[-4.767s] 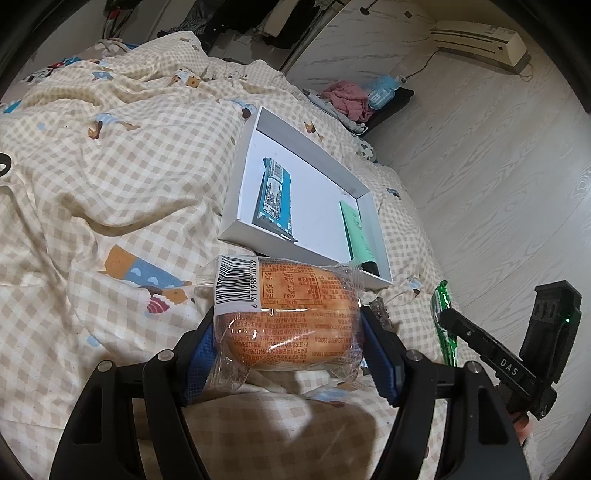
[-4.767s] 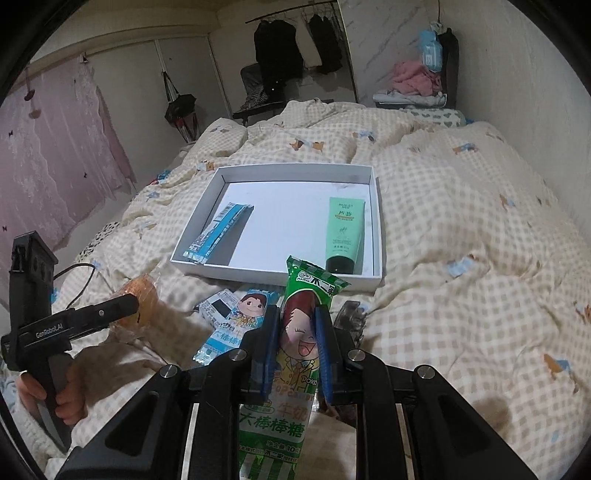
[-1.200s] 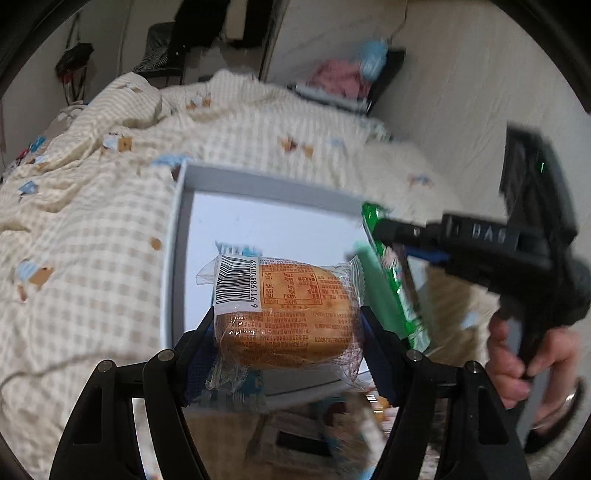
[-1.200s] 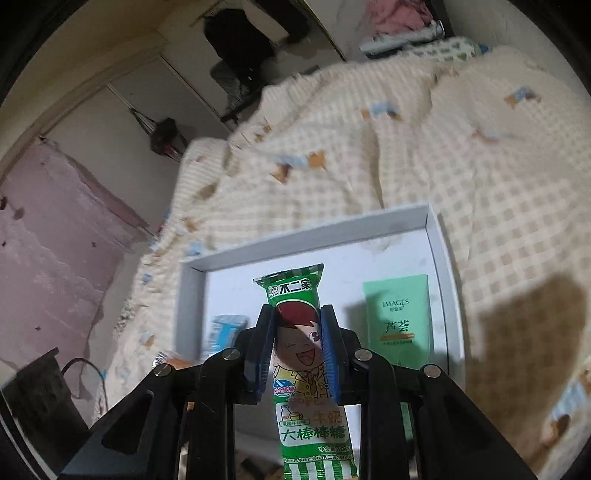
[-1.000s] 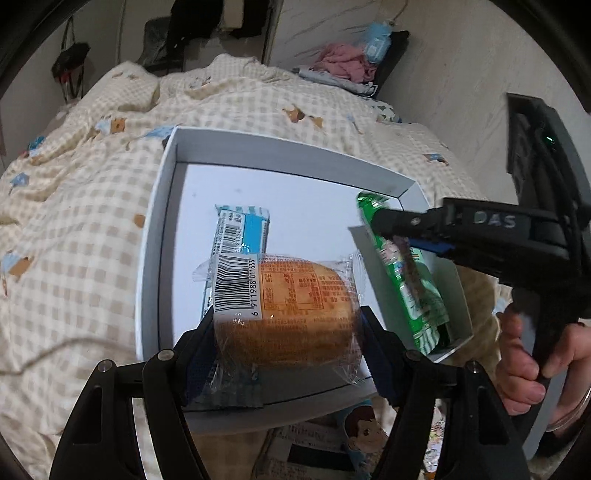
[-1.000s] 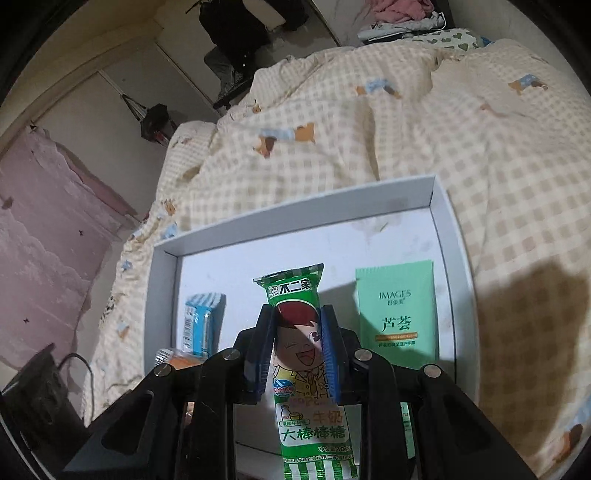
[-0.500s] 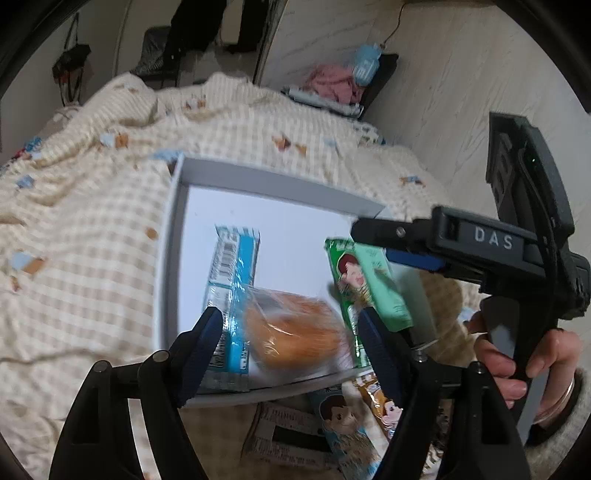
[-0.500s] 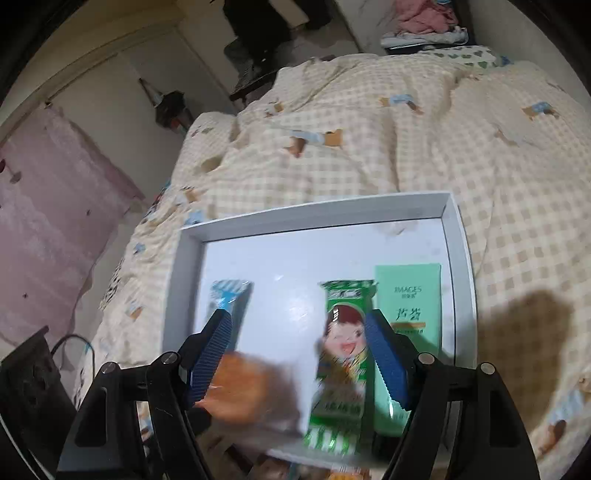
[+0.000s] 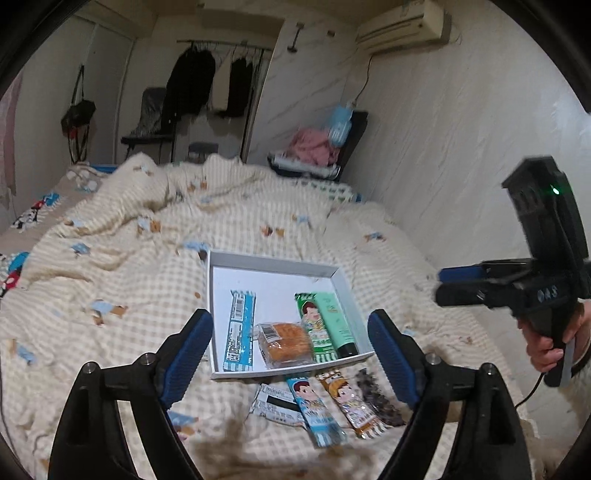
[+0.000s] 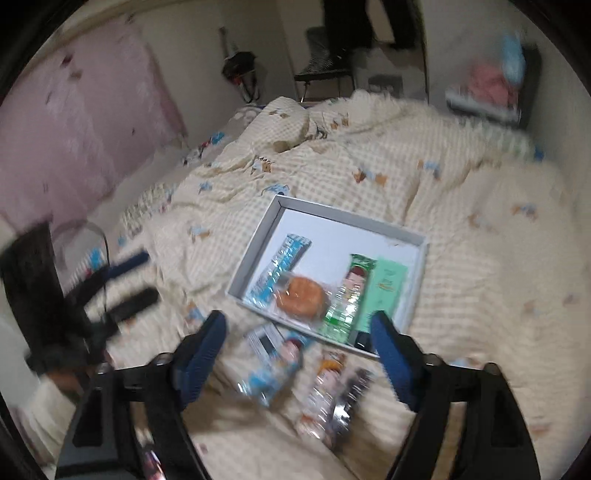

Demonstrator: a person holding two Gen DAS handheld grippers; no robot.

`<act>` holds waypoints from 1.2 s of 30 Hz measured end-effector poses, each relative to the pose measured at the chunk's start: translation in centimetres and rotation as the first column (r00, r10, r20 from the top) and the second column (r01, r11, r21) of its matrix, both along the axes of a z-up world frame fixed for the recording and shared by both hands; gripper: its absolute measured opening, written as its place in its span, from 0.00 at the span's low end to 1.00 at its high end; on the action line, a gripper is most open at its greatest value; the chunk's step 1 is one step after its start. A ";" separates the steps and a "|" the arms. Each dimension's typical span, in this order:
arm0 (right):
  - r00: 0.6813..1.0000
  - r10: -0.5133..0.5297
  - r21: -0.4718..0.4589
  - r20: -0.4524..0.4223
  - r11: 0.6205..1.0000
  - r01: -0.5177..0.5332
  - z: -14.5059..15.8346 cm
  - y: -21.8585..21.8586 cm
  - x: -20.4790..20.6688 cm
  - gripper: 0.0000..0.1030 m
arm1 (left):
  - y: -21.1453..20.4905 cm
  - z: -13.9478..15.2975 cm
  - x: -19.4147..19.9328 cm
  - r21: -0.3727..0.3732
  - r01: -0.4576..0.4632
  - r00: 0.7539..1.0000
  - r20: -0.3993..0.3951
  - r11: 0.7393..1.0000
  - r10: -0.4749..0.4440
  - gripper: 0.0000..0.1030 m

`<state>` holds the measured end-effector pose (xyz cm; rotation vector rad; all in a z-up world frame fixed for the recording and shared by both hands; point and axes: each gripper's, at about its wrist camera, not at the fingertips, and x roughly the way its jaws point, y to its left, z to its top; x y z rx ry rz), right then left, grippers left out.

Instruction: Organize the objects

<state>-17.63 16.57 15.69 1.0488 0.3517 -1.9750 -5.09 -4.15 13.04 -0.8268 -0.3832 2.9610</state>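
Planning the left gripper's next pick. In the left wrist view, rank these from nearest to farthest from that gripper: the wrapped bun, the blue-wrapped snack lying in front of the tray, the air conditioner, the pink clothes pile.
1. blue-wrapped snack: on the quilt, just below the left gripper.
2. wrapped bun: in the white tray, near edge.
3. pink clothes pile: beyond the bed's far end.
4. air conditioner: high on the far wall.

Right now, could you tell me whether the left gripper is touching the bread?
Apart. In the left wrist view the left gripper is open and empty, while the bread lies in the tray, well beyond its fingers.
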 end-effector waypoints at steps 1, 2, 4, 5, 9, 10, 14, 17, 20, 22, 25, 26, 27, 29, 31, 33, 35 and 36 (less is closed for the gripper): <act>0.998 -0.011 0.029 -0.060 0.999 0.013 0.7 0.4 1.1 0.81 | 0.0 0.4 0.8 -0.006 -0.002 1.000 -0.010 1.000 0.002 0.88; 0.991 -0.036 0.068 -0.127 0.997 0.045 1.3 0.8 2.3 0.81 | 0.0 0.9 1.4 -0.014 -0.005 1.000 -0.018 1.000 0.004 0.89; 0.984 -0.057 0.134 -0.170 0.988 0.080 1.7 1.4 3.9 0.81 | 0.0 1.5 2.7 -0.026 -0.005 1.000 -0.030 1.000 0.004 0.96; 0.987 -0.040 0.139 -0.156 0.988 0.062 1.7 1.8 4.8 0.81 | 0.0 1.6 3.4 -0.023 -0.003 0.999 -0.034 1.000 0.003 0.98; 0.987 -0.012 0.153 -0.162 0.987 0.037 0.7 2.5 7.1 0.81 | 0.1 1.4 5.1 0.000 -0.019 1.000 -0.020 1.000 0.019 0.99; 0.987 -0.011 0.149 -0.160 0.988 0.035 0.2 2.7 7.4 0.81 | 0.1 1.2 5.3 0.000 -0.026 1.000 -0.013 1.000 0.026 0.99; 0.993 -0.027 0.083 -0.115 0.996 0.037 -2.1 3.5 8.0 0.81 | 0.7 -0.3 5.9 -0.006 -0.045 0.999 -0.003 0.999 0.045 0.99; 0.995 -0.055 0.034 -0.085 0.998 0.058 -3.9 4.2 8.3 0.81 | 1.4 -1.8 6.1 -0.026 -0.042 0.999 -0.007 0.999 0.041 0.99; 0.988 -0.088 -0.009 -0.129 0.996 0.088 -5.1 4.6 9.0 0.81 | 1.7 -3.7 5.4 -0.052 -0.062 0.997 0.032 0.997 0.064 0.99; 0.983 -0.106 -0.032 -0.148 0.994 0.103 -5.9 4.6 9.3 0.81 | 1.5 -4.9 5.2 -0.034 -0.075 0.996 0.044 0.997 0.077 0.99; 0.985 -0.129 -0.037 -0.119 0.991 0.125 -7.6 4.5 8.9 0.81 | 1.3 -6.9 4.9 0.009 -0.081 0.993 0.087 0.997 0.080 0.99; 0.982 -0.148 -0.040 -0.115 0.989 0.144 -8.4 4.6 8.8 0.81 | 1.4 -7.4 4.9 0.016 -0.078 0.992 0.100 0.997 0.076 0.99; 0.980 -0.162 -0.045 -0.113 0.986 0.158 -9.0 4.7 8.9 0.81 | 1.4 -7.8 4.9 0.024 -0.072 0.992 0.104 0.997 0.069 0.99; 0.980 -0.188 -0.068 -0.070 0.981 0.183 -10.6 5.4 9.0 0.81 | 1.6 -8.3 5.1 0.032 -0.059 0.993 0.100 0.998 0.056 0.99; 0.980 -0.200 -0.065 -0.021 0.978 0.198 -11.9 5.7 8.8 0.81 | 1.7 -8.4 5.3 0.041 -0.033 0.996 0.083 0.999 0.029 0.99; 0.975 -0.221 -0.082 0.010 0.972 0.221 -13.1 6.3 8.7 0.81 | 2.0 -8.3 5.3 0.040 -0.022 0.997 0.077 0.999 0.019 0.99; 0.969 -0.247 -0.105 0.008 0.964 0.246 -13.6 6.8 8.9 0.81 | 2.3 -8.5 5.0 0.013 -0.031 0.995 0.093 0.999 0.029 0.99; 0.968 -0.252 -0.111 0.001 0.962 0.251 -13.7 7.0 9.0 0.81 | 2.6 -8.7 4.9 -0.006 -0.034 0.994 0.104 0.999 0.035 0.99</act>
